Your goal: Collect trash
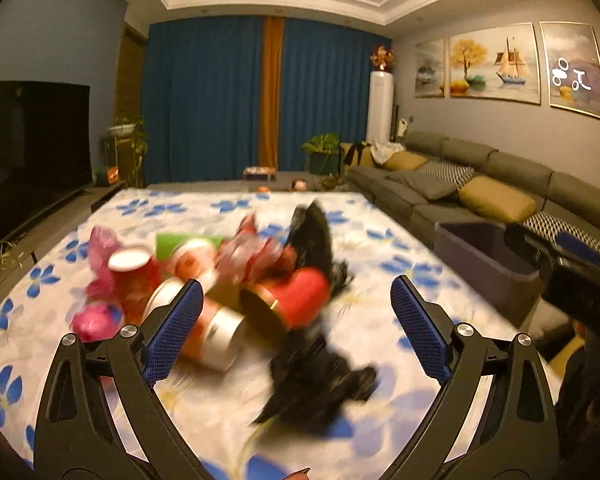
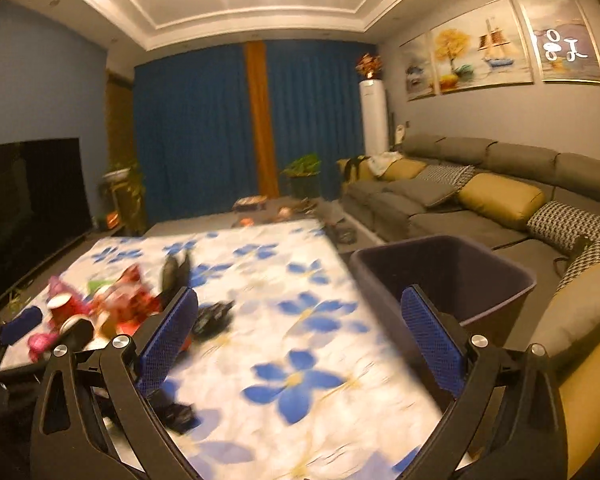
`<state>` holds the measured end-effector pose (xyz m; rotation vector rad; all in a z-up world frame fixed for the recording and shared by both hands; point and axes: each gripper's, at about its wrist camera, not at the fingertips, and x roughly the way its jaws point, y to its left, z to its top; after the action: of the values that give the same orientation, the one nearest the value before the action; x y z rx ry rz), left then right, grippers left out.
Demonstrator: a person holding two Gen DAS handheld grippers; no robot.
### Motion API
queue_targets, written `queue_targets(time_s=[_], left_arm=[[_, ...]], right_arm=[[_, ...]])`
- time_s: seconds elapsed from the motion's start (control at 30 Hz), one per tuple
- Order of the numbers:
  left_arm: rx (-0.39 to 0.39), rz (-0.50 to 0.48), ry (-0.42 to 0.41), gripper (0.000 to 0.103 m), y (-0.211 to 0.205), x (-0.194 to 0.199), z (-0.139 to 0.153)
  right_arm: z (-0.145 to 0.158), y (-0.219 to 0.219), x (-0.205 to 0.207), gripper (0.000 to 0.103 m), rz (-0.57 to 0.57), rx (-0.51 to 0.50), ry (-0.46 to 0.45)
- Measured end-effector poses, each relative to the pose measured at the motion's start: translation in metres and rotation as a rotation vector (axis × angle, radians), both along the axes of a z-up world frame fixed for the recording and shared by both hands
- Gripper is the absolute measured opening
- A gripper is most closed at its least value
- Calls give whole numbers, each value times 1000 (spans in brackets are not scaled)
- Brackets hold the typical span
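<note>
A pile of trash lies on the flowered tablecloth [image 1: 228, 412]: red paper cups [image 1: 134, 272], a red tin [image 1: 296, 300], an orange can with a silver end [image 1: 216, 334], crumpled red wrappers [image 1: 256, 256], pink plastic [image 1: 94, 322] and black plastic bags [image 1: 320, 376]. My left gripper [image 1: 298, 328] is open above the pile, one black bag between its fingers. My right gripper [image 2: 300, 340] is open and empty over the cloth [image 2: 292, 320], right of the pile [image 2: 112, 308]. A dark bin [image 2: 452, 276] stands past the table's right edge, also in the left wrist view [image 1: 484, 260].
A grey sofa [image 2: 480, 208] with yellow and patterned cushions runs along the right wall. A black TV [image 1: 32, 152] stands on the left. Blue curtains [image 1: 212, 100], plants and a white air conditioner [image 1: 380, 106] are at the back. The right gripper's body [image 1: 572, 276] shows at the right edge.
</note>
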<state>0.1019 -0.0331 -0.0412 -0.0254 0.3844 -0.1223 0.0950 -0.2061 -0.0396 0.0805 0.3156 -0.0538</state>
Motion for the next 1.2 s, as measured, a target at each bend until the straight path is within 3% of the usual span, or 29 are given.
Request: queue_targets(time_s=[0.27,0.37,0.43,0.5,0.6,0.7,0.97,1.13,1.2], left_arm=[[38,-29,22,93,17,0,-21],[36,-56,65,85,12,10,-31],[44,-76,109,75,7,20,-38],[40,-107,157,53,4,29,-44],[17,-146,212,29,5,37,-51],[-11,-168,234,7,7,40,-55],[-91,-137,152,2,30,26,-29],[-104,-21,52,2,60,22,-3],[-67,50,22,2,70,26,2]], right_arm=[[-7,30,-4,97,20,-39,13],[-7,32,0,94,23,-42,31],[-9,33,4,92,32,-41,43],[-12,34,7,91,44,-42,53],[-14,37,13,90,59,-47,60],[-17,43,22,80,75,-59,73],[-17,60,60,71,138,-59,91],[-20,71,97,67,164,-49,108],[-25,75,113,66,177,-35,128]])
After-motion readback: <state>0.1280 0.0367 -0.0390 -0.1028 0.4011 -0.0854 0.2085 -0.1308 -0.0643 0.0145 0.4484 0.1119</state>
